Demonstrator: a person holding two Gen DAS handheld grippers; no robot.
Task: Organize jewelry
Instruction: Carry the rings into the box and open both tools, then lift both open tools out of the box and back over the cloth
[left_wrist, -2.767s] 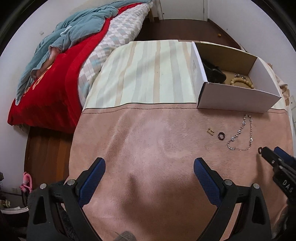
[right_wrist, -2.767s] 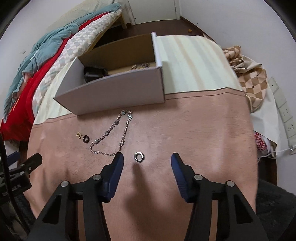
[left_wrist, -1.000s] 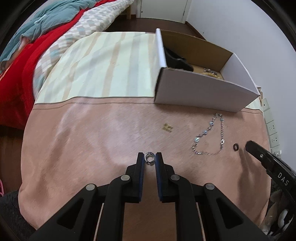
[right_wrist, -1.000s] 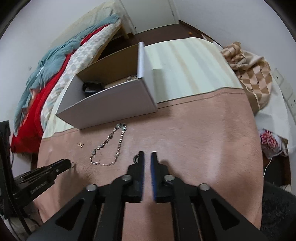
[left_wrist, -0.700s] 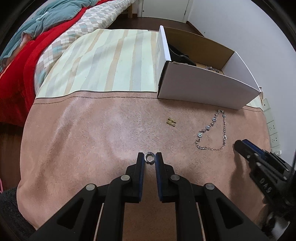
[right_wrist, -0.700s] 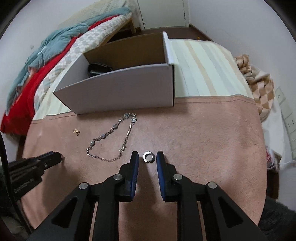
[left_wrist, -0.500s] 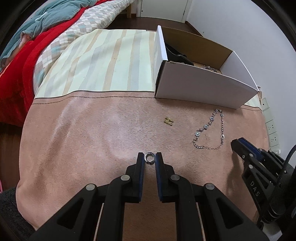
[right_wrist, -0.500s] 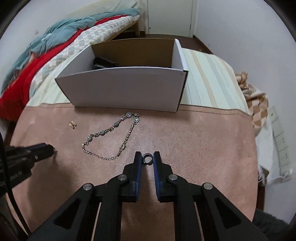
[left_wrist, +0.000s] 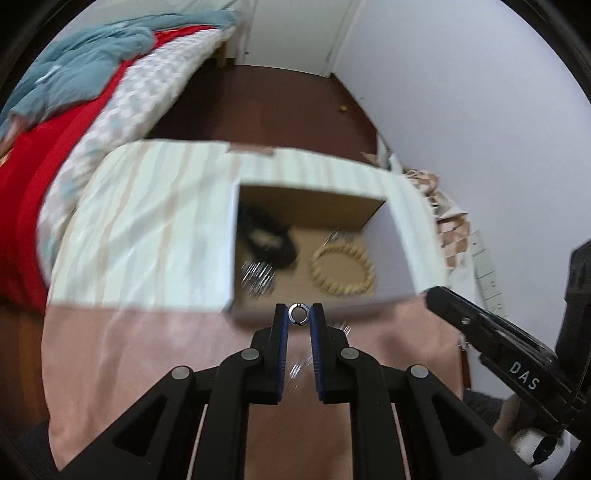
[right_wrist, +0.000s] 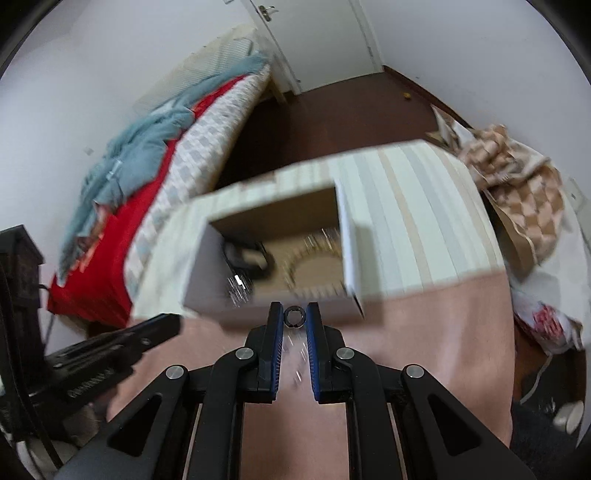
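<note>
My left gripper (left_wrist: 297, 314) is shut on a small silver ring (left_wrist: 298, 314), held in the air just short of the near wall of the open white cardboard box (left_wrist: 421, 254). My right gripper (right_wrist: 294, 316) is shut on a small dark ring (right_wrist: 294, 316), also raised before the same box (right_wrist: 199, 273). Inside the box lie a beige bead bracelet (left_wrist: 341, 269), a black item (left_wrist: 269, 240) and some blurred silvery jewelry (left_wrist: 258, 277). The right gripper's tip (left_wrist: 443, 301) shows at the right of the left wrist view. Both pictures are motion-blurred.
The box stands on a table under a pink cloth (left_wrist: 129, 350) and a striped cloth (left_wrist: 147, 221). A bed with a red blanket (left_wrist: 44, 147) is on the left, a checked cloth (right_wrist: 524, 192) on the right, dark floor and a door behind.
Both grippers closed on their rings, lifted them off the pink cloth and moved up toward the box. The box's inside now shows from above; the chain and gold piece are out of view.
</note>
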